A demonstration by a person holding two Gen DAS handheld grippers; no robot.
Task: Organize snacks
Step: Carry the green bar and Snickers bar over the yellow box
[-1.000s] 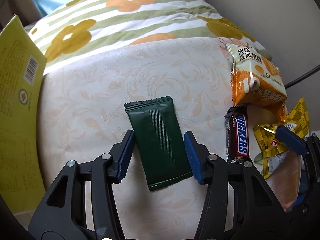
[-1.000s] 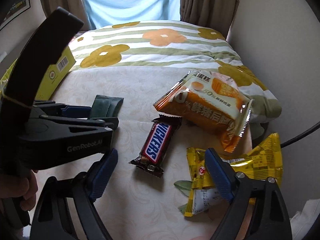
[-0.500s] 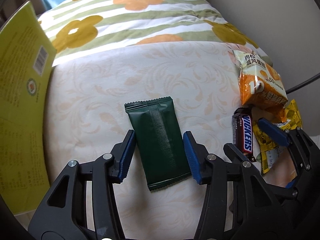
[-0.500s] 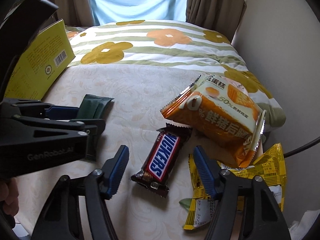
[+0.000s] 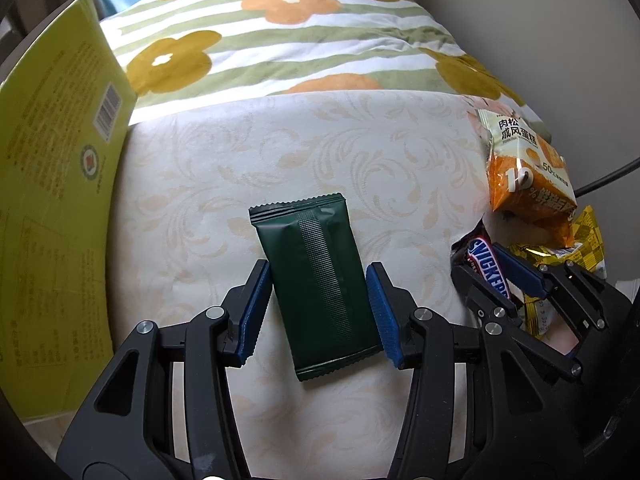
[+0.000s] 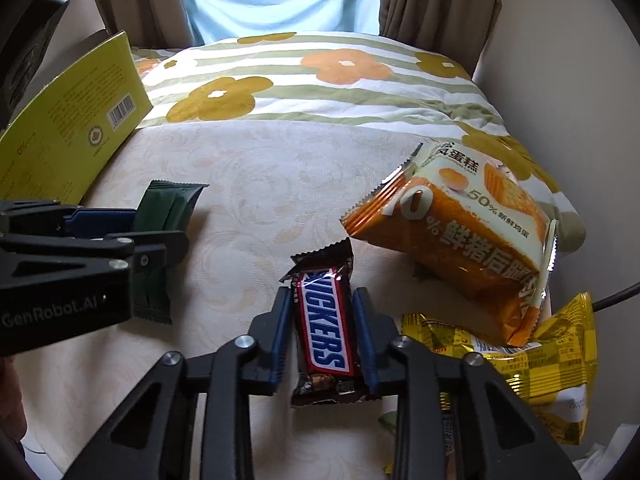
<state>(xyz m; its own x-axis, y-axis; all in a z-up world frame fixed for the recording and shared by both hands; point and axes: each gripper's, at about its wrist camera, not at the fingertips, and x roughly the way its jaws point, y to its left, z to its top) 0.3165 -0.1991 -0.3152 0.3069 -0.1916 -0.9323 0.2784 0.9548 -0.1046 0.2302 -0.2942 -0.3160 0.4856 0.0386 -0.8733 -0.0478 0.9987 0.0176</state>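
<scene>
A dark green snack packet [image 5: 320,288] lies on the cream bed cover [image 5: 248,168]. My left gripper [image 5: 318,284] straddles it, its blue pads close beside each long edge, and the packet still lies flat. In the right wrist view the packet [image 6: 168,212] shows behind the left gripper. My right gripper [image 6: 322,312] has closed in around a Snickers bar [image 6: 324,328], pads against its sides. The bar also shows in the left wrist view [image 5: 486,264].
An orange cake packet [image 6: 464,248] and a yellow packet [image 6: 532,360] lie right of the Snickers. A yellow-green box [image 5: 52,200] stands at the left. A flowered quilt [image 6: 304,80] covers the far half of the bed. A wall runs along the right.
My right gripper moved left over the Snickers bar and narrowed from wide open onto its sides. My left gripper stayed around the green packet.
</scene>
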